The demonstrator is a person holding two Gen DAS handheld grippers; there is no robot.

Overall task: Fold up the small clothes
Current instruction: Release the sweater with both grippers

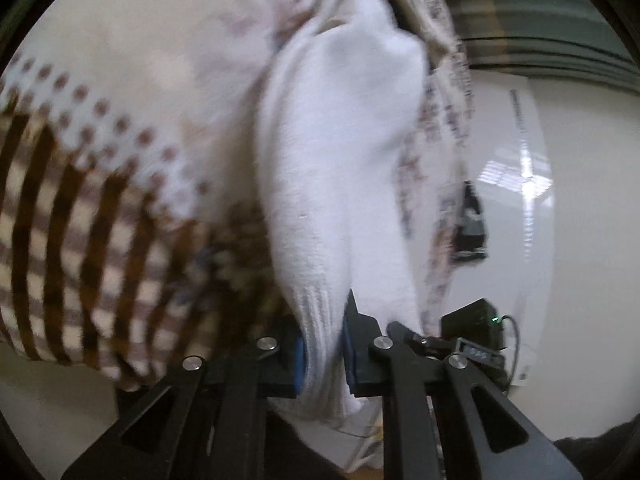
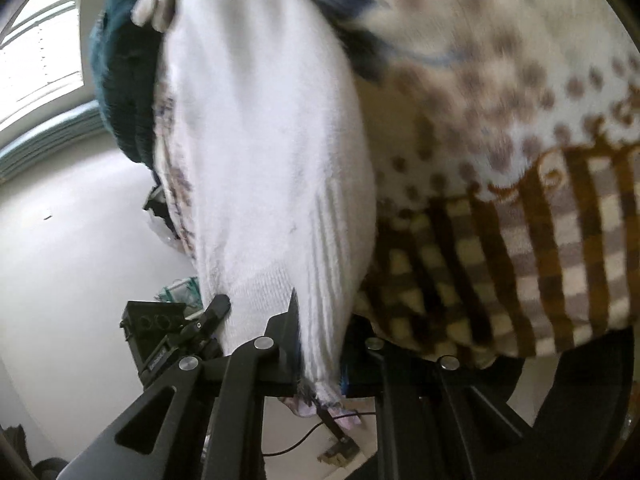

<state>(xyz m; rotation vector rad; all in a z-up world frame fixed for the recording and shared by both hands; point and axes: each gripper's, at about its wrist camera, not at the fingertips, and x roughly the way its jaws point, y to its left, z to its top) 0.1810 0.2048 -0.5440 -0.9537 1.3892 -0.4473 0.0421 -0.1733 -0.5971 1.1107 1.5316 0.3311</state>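
both grippers, left gripper (image 1: 324, 356) and right gripper (image 2: 318, 354), pinch the white sock (image 1: 340, 184) by its ribbed cuff, raised ahead, folding apparently not yet done.

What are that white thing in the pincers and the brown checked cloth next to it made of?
White garment: looks like soft knitted cotton or similar, matte, with ribbed stitches visible near the left gripper and right gripper. Checked cloth: appears fuzzy, towel-like woven fabric; motion blur leaves the fibre uncertain.

Left hand-held gripper (image 1: 324, 354) clamps ribbed cuff of white sock (image 1: 340, 168); checked brown cloth (image 1: 92, 240) alongside.
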